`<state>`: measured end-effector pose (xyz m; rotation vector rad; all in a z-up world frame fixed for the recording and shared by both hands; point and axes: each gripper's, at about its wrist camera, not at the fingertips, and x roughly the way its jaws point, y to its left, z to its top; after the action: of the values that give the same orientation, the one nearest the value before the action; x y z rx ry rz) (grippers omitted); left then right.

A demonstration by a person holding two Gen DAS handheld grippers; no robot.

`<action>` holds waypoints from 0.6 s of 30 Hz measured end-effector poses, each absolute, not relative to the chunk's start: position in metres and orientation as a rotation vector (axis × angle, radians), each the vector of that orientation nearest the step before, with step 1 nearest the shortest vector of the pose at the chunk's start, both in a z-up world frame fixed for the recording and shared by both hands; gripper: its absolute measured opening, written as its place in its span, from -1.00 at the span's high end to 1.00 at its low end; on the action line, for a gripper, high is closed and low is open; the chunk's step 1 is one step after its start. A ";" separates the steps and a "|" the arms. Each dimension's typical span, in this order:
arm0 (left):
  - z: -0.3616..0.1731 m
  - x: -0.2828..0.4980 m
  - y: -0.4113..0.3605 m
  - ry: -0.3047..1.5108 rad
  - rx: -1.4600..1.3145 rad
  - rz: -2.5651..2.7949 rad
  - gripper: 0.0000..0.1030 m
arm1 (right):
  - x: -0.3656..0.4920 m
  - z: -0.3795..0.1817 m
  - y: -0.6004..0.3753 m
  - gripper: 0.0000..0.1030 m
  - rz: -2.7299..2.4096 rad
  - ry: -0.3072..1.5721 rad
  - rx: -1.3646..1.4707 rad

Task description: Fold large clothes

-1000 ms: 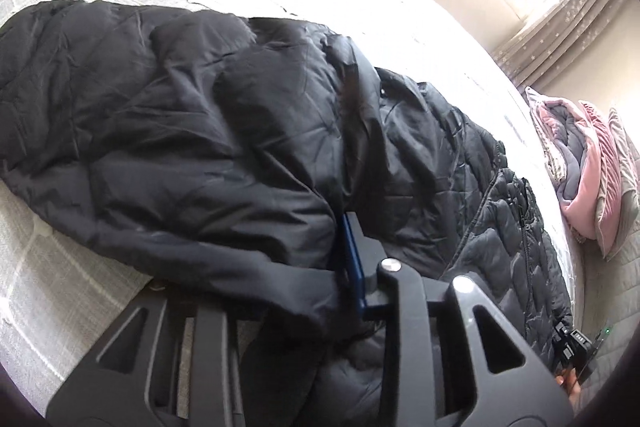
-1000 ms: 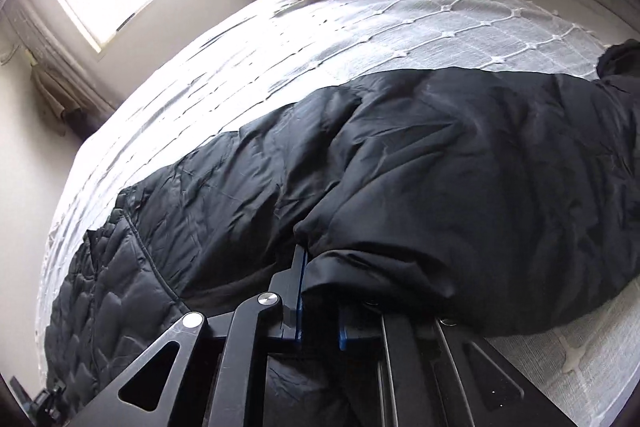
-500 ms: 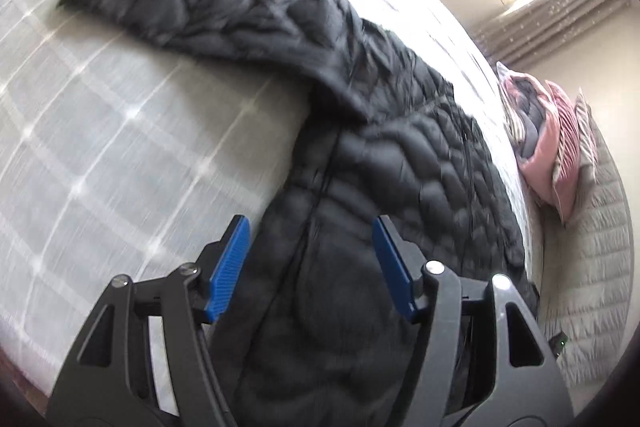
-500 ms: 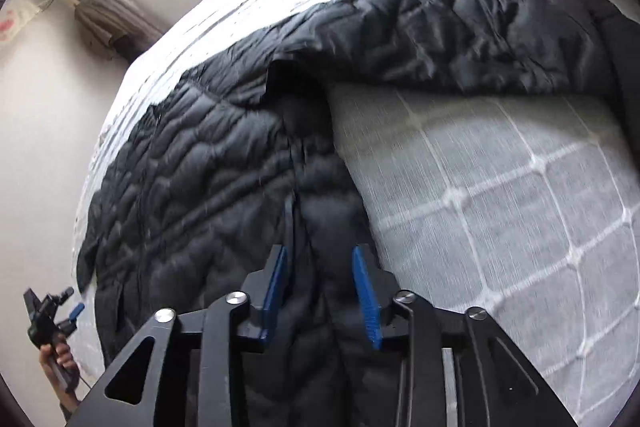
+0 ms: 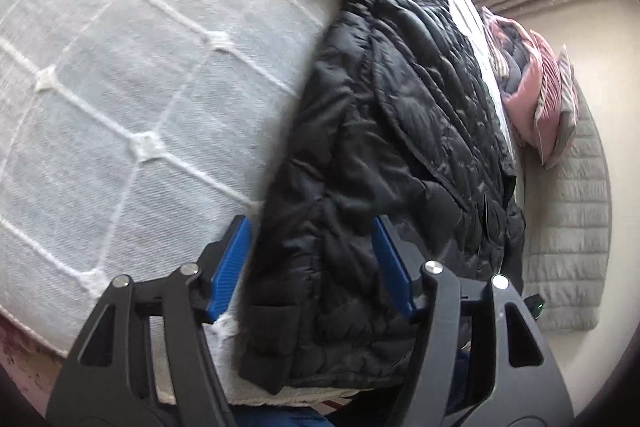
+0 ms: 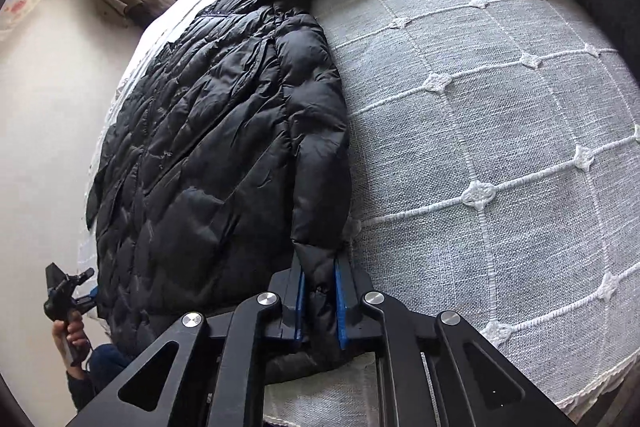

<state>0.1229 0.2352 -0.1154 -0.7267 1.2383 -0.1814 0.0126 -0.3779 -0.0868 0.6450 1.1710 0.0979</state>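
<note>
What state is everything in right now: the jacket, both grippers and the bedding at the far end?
Black puffer jacket: spread flat on the bed, one sleeve stretched sideways.
Right gripper: just closed, shut on the jacket's hem corner.
Left gripper: open, straddling the jacket's edge, not pressing.
Pink and grey bedding: folded, stacked.

The black quilted jacket (image 6: 224, 147) is puffy cloth with a slight sheen, lying on a matt, coarse-woven grey bedspread (image 6: 500, 131) stitched with raised white cord, pink soft bedding (image 5: 524, 103) at two o'clock.

Black claw (image 6: 320, 301) frames, blue pads (image 5: 231, 269), silver screws
</note>
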 end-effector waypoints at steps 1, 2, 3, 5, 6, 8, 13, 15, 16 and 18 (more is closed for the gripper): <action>-0.114 0.125 0.228 1.242 -0.705 -0.188 -0.16 | 0.011 -0.085 -0.378 0.82 0.089 1.165 0.643; -0.113 0.127 0.221 1.249 -0.684 -0.187 -0.06 | 0.008 -0.083 -0.378 0.82 0.071 1.163 0.627; -0.113 0.130 0.216 1.256 -0.661 -0.180 0.27 | 0.008 -0.083 -0.376 0.83 0.072 1.164 0.625; -0.112 0.136 0.208 1.265 -0.601 -0.146 0.76 | 0.009 -0.085 -0.369 0.83 0.090 1.177 0.623; -0.111 0.138 0.208 1.259 -0.587 -0.130 0.82 | 0.010 -0.086 -0.364 0.83 0.100 1.185 0.619; -0.107 0.139 0.212 1.238 -0.540 -0.078 0.85 | 0.012 -0.084 -0.353 0.83 0.119 1.193 0.598; -0.077 0.136 0.242 1.152 -0.555 -0.056 0.87 | 0.012 -0.071 -0.332 0.85 0.165 1.175 0.535; -0.076 0.133 0.240 1.160 -0.520 -0.036 0.87 | 0.011 -0.070 -0.329 0.86 0.149 1.184 0.487; -0.078 0.131 0.237 1.169 -0.491 -0.022 0.87 | 0.009 -0.069 -0.329 0.86 0.144 1.189 0.475; -0.083 0.131 0.233 1.186 -0.471 -0.011 0.87 | 0.007 -0.070 -0.332 0.85 0.144 1.202 0.469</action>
<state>0.1315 0.2326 -0.0832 -0.4707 1.1856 -0.0112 0.0070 -0.3323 -0.0703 0.4688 1.2023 0.1444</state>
